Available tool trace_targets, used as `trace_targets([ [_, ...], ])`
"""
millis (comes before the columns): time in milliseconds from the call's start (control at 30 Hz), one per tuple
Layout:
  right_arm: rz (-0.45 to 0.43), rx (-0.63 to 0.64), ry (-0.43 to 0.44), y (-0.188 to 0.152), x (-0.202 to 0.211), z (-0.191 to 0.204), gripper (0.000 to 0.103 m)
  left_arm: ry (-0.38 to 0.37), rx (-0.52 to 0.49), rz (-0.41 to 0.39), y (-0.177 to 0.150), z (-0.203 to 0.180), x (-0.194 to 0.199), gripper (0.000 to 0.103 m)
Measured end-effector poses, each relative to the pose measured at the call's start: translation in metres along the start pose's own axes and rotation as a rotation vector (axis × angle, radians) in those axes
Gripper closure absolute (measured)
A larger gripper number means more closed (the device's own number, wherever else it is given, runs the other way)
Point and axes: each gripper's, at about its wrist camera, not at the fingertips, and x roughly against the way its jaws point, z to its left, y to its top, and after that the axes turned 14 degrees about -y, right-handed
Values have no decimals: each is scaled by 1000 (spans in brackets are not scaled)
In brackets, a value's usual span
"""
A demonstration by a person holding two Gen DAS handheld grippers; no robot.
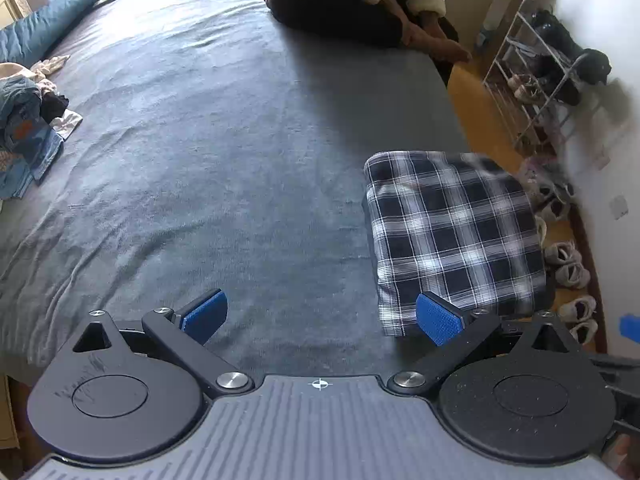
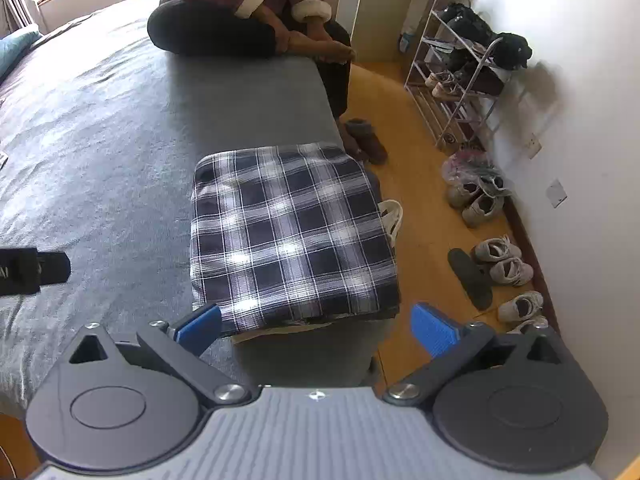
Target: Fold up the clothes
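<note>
Left tool [image 1: 322, 316]: spread wide, empty, above the bed [image 1: 200, 160].
Right tool [image 2: 316, 326]: spread wide, empty, hovering at folded plaid garment [image 2: 292, 236].

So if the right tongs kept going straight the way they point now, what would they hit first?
Most likely the folded plaid garment lying at the edge of the bed. The right tongs are open, and its near edge sits just ahead between the blue fingers. Depth is hard to judge.

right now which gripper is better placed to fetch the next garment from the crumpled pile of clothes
Left, probably. The crumpled pile of clothes shows only in the left wrist view, at the left edge of the grey bed sheet. The open left gripper holds nothing. The open right gripper faces the folded navy-and-white plaid garment.
</note>
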Motion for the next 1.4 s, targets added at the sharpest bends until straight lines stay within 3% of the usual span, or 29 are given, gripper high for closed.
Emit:
trace_targets([
  [1400, 0, 44, -11, -6, -4, 6, 0, 16, -8, 0, -6, -9, 2, 1],
])
